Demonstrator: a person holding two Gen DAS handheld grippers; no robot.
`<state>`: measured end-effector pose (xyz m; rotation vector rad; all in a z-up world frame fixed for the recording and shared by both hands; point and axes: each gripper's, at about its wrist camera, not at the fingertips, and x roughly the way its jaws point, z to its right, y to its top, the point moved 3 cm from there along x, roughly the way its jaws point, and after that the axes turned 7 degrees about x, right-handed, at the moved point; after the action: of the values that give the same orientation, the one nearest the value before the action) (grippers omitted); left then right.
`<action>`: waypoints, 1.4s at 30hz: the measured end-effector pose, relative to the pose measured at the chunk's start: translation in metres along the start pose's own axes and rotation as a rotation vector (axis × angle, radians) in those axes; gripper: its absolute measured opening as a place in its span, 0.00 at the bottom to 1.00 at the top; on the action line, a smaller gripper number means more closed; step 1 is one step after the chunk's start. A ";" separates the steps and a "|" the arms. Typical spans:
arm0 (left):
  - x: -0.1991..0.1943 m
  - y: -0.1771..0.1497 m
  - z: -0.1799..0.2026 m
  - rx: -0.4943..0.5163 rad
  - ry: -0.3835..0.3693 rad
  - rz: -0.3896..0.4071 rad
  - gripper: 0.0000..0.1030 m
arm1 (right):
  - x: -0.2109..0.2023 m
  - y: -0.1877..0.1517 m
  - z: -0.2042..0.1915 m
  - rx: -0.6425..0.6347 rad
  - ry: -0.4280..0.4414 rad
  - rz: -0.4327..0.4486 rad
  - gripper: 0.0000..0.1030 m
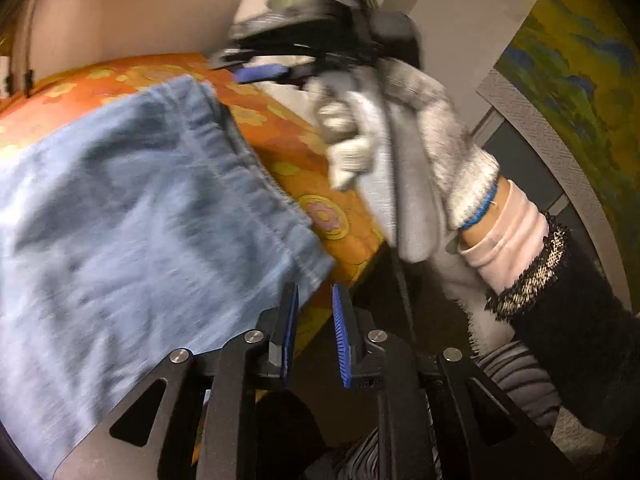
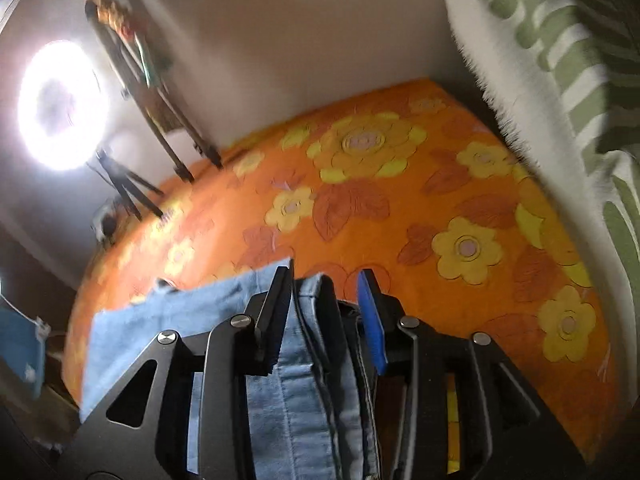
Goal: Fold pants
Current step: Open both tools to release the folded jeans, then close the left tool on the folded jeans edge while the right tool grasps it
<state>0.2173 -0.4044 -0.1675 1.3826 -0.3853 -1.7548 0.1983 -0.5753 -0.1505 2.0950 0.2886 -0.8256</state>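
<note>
Orange flowered bedspread [image 2: 400, 208] covers the bed, with light blue denim pants [image 1: 132, 208] lying at its near edge. Denim looks soft, floppy and moderately heavy; the stitched waistband [image 1: 256, 184] seems the firmest hold. Left hand-held gripper [image 1: 314, 300] stands narrowly parted just off the cloth. Right hand-held gripper [image 2: 326, 284] is part open, straddling a fold unpinched. A ring light [image 2: 60, 104] and tripod stand well apart, obstructing nothing.

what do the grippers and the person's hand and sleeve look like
Both the left gripper and the right gripper are black, with angular linkage arms, silver round pivot bolts and ribbed blue pads. The gloved hand wears a grey-white knit glove with a blue cuff edge, above a pale pink sleeve and a fuzzy black cuff.
</note>
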 end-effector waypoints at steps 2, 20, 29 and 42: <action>-0.023 -0.005 -0.008 -0.022 0.026 0.020 0.24 | -0.015 0.000 -0.005 0.008 0.033 0.024 0.35; -0.252 -0.118 -0.154 -0.397 0.439 0.227 0.32 | -0.022 -0.081 -0.222 -0.294 0.317 -0.109 0.35; -0.257 -0.181 -0.189 -0.626 0.358 0.204 0.32 | 0.017 -0.165 -0.310 -0.395 0.400 -0.313 0.38; -0.240 -0.196 -0.193 -0.696 0.283 0.191 0.32 | 0.131 -0.223 -0.424 -0.530 0.214 -0.494 0.42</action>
<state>0.3163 -0.0560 -0.2123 1.0163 0.2316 -1.3221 0.3846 -0.1171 -0.1950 1.6206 1.0521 -0.6988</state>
